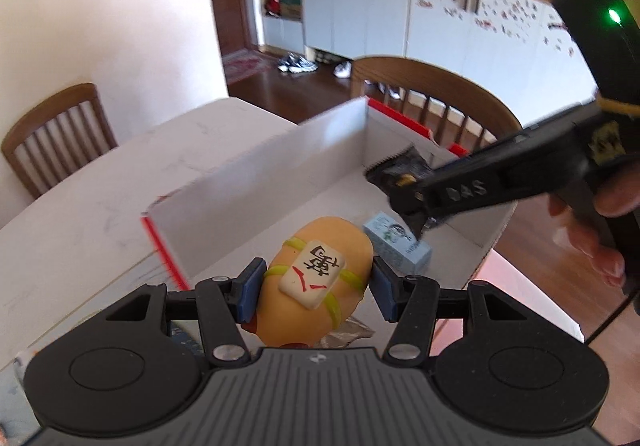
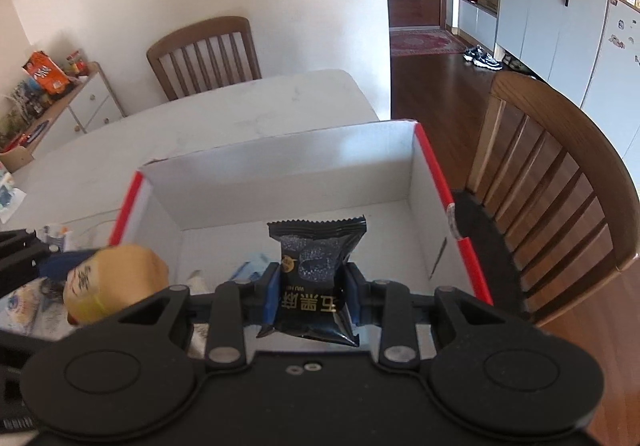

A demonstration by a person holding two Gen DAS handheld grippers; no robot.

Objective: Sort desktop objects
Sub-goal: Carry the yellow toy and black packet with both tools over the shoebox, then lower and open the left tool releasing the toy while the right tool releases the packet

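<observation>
Nearest my left camera, my left gripper point(image 1: 316, 286) pinches an orange toy point(image 1: 316, 278) bearing a white tile, held over the near edge of the white box point(image 1: 256, 182) on the table point(image 1: 80, 214). To its right, my right gripper point(image 2: 310, 296) clamps a black snack packet point(image 2: 314, 270) above the box's floor, where a small pale blue carton point(image 1: 400, 246) lies.

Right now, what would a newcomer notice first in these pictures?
The left gripper holds an orange toy with a tile on it, at the near edge of the white box. The right gripper holds a black packet over the same box, where a pale blue carton lies inside.
</observation>
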